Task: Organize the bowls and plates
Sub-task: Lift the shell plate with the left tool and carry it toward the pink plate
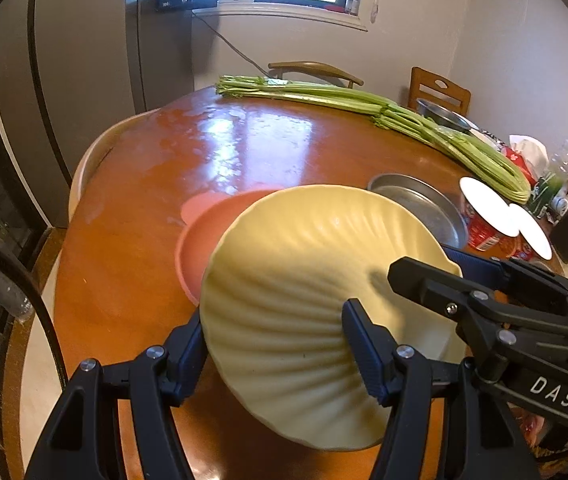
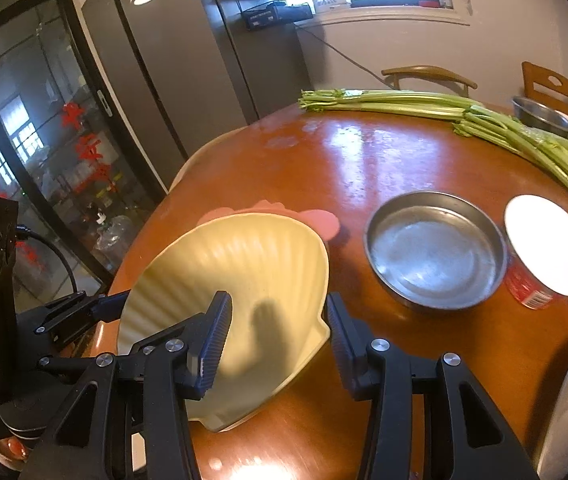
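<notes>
Both clamped on the yellow shell-shaped plate (image 1: 304, 300), left gripper (image 1: 276, 344) at one edge and right gripper (image 2: 278, 344) at the opposite edge, sharing its wide span, tilted, just ahead above the pink plate (image 1: 204, 248), probably for stacking.

We saw a glossy, varnished wooden table (image 2: 364, 152) mirroring the window light. The shell plate (image 2: 244, 280) looked matt, ribbed plastic; at its three o'clock the pan (image 2: 436, 252) was dull brushed metal. Gripper pads (image 2: 214, 344) were ridged blue rubber.
</notes>
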Demonstrator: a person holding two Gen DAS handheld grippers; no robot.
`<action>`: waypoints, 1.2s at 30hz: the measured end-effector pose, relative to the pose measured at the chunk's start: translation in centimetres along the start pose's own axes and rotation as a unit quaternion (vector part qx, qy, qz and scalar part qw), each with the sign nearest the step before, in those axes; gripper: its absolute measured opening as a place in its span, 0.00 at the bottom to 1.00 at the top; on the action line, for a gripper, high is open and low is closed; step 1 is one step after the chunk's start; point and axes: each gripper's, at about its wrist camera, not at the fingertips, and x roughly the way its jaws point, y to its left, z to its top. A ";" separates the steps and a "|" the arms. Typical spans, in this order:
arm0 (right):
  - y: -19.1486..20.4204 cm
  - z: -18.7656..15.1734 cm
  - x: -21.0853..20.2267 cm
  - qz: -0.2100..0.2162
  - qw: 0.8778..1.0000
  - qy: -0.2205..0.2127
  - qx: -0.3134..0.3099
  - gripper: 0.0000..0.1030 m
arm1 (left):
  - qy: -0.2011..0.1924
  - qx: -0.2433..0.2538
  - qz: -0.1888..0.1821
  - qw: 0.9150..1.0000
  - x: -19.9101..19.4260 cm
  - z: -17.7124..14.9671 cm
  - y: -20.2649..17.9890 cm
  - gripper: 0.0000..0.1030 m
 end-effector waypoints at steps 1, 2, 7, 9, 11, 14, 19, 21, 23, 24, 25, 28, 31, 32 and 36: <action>0.1 0.2 0.3 0.001 1.000 -0.001 0.001 0.48 | 0.001 0.002 0.003 1.000 0.2 0.3 0.3 0.63; 0.2 0.5 0.8 0.004 1.000 0.000 0.004 0.48 | 0.002 0.004 0.004 1.000 0.3 0.6 0.5 0.63; 0.2 1.4 2.4 0.004 1.000 -0.001 0.016 0.48 | 0.007 0.016 0.008 1.000 1.3 1.7 1.3 0.63; 0.0 1.7 2.9 0.002 1.000 0.000 0.022 0.48 | 0.013 0.021 0.003 1.000 2.0 2.1 1.5 0.63; -0.1 1.9 3.4 -0.001 1.000 0.001 0.025 0.49 | 0.022 0.021 -0.004 1.000 2.7 2.5 1.9 0.63; -0.5 2.3 4.2 -0.003 0.999 0.003 0.034 0.49 | 0.026 0.023 -0.006 0.999 3.5 2.9 2.0 0.63; -0.9 2.5 4.8 -0.004 0.999 0.003 0.046 0.49 | 0.031 0.030 -0.006 0.999 4.5 3.5 2.1 0.63; -1.0 2.5 4.9 -0.002 0.999 0.003 0.049 0.49 | 0.029 0.033 0.001 0.999 4.7 3.6 2.1 0.63; -0.9 2.5 5.1 -0.003 0.999 0.004 0.047 0.49 | 0.027 0.039 0.003 0.999 4.9 3.6 2.1 0.63; -0.9 2.4 5.2 -0.004 0.999 0.004 0.046 0.49 | 0.029 0.038 0.004 0.999 5.0 3.6 2.2 0.63; -0.9 2.4 5.3 -0.004 0.999 0.006 0.046 0.49 | 0.031 0.035 0.003 0.999 5.2 3.6 2.4 0.63; -0.8 2.3 5.5 -0.007 0.999 0.013 0.046 0.49 | 0.035 0.029 -0.005 0.999 5.5 3.4 2.7 0.63; -0.5 2.3 5.6 -0.009 0.999 0.013 0.043 0.49 | 0.033 0.028 -0.002 0.999 5.6 3.3 3.1 0.63; -0.4 2.3 5.7 -0.010 0.999 0.012 0.042 0.49 | 0.030 0.030 -0.001 0.999 5.6 3.3 3.1 0.63; -0.3 2.4 5.8 -0.011 0.999 0.012 0.042 0.49 | 0.029 0.029 0.001 0.999 5.8 3.4 3.5 0.63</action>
